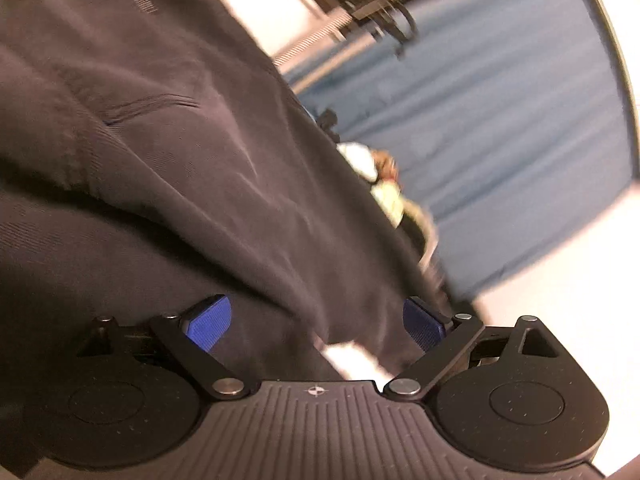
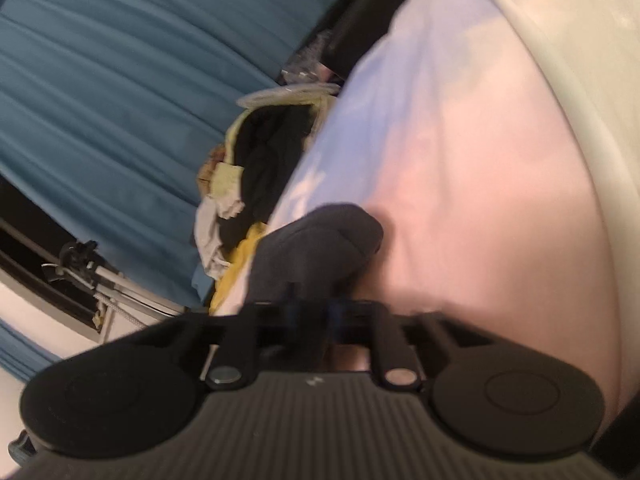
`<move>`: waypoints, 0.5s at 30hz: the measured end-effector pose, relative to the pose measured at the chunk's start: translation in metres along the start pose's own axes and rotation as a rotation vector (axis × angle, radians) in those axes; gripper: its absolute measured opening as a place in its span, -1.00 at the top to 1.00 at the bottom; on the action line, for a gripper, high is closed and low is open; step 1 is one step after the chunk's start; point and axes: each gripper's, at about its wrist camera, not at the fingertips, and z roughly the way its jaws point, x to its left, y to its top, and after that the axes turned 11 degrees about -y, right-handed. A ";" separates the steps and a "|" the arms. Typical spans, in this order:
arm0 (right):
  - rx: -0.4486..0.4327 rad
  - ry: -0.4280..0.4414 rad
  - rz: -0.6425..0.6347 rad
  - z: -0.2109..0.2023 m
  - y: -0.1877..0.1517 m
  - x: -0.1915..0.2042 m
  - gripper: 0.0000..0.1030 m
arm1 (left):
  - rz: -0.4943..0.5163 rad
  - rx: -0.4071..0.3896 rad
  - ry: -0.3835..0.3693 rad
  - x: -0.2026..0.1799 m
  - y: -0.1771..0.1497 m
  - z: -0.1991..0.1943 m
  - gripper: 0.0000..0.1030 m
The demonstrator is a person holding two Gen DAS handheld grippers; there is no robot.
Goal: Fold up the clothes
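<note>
The dark sweatshirt [image 1: 168, 152] fills most of the left wrist view, a heavy charcoal knit bunched in deep folds right up against the left gripper [image 1: 316, 324]. That claw stands wide apart, its two blue pads [image 1: 210, 320] well separated with cloth lying between and over them, nothing pinched. Across the way, the right gripper [image 2: 312, 312] has its fingers drawn tight together on a wad of the same dark fabric [image 2: 320, 240], which bulges out just ahead of the fingertips. Under that wad lies the bed sheet [image 2: 480, 160], pale pink and lilac, and past its edge sits a heap of other clothes [image 2: 256, 168], black, yellow and grey, against the blue curtain [image 2: 120, 80].

I'd say the work is at the gathering stage: one end of the garment is caught, the rest is crumpled, and no neat fold shows yet. Both views are smeared with motion. The next move, to my eye, calls for the left claw to close on an edge or corner of the knit, so the two grippers can draw it out flat on the sheet before any fold is laid.
</note>
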 end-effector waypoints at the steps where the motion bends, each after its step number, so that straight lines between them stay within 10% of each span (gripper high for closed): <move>1: -0.017 0.004 0.000 -0.009 0.000 0.005 0.91 | -0.026 -0.003 -0.009 0.005 0.005 0.000 -0.83; 6: -0.087 0.102 0.006 -0.069 -0.001 0.031 0.93 | -0.140 0.002 0.023 0.029 0.024 0.010 -0.45; 8: -0.082 0.041 0.027 -0.079 -0.001 0.020 0.93 | -0.175 -0.012 0.044 0.035 0.028 0.011 -0.12; 10: -0.077 -0.020 0.049 -0.088 -0.002 0.009 0.93 | -0.197 -0.005 0.098 0.038 0.030 0.011 0.72; 15: 0.098 -0.259 0.295 -0.078 -0.015 -0.051 0.93 | -0.247 -0.069 0.059 0.036 0.034 -0.008 0.95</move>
